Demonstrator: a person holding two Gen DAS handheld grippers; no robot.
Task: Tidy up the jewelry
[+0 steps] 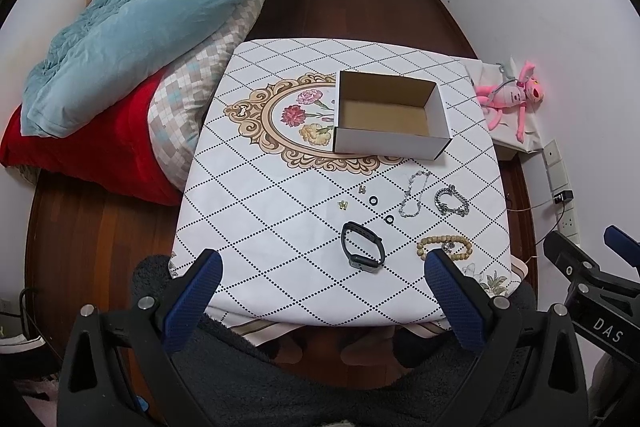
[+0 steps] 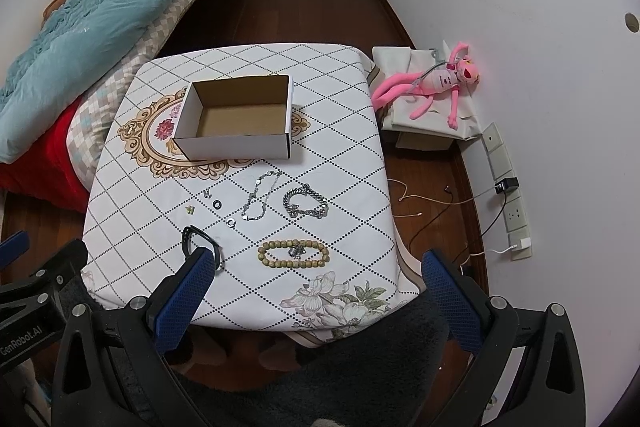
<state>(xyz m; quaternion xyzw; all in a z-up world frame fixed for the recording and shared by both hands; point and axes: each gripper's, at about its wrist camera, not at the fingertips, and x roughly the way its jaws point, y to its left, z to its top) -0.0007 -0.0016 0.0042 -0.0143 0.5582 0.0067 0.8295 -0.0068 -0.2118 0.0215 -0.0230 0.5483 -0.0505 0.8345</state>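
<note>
On the table (image 2: 352,163), covered by a diamond-patterned cloth, an open cardboard box (image 2: 236,119) stands empty and serves as the landmark for everything else. Just in front of the box lie a thin silver chain (image 2: 260,197) and, to its right, a chunky silver bracelet (image 2: 306,203). Left of the chain sit two small dark rings (image 2: 217,204), and further left two tiny gold-coloured pieces (image 1: 343,205), too small to identify. Nearer the front edge of the table than these, a beaded bracelet (image 2: 294,254) lies flat, with a black wristband (image 1: 362,246) to its left, well apart from the box.

Both claws hover above the near edge of the table, away from the box. The left gripper (image 1: 322,301) stands wide apart with nothing between its blue pads. The right gripper (image 2: 318,301) is likewise spread wide and holds nothing. A pink plush toy (image 2: 436,83) lies beyond the table, to the right of the box.
</note>
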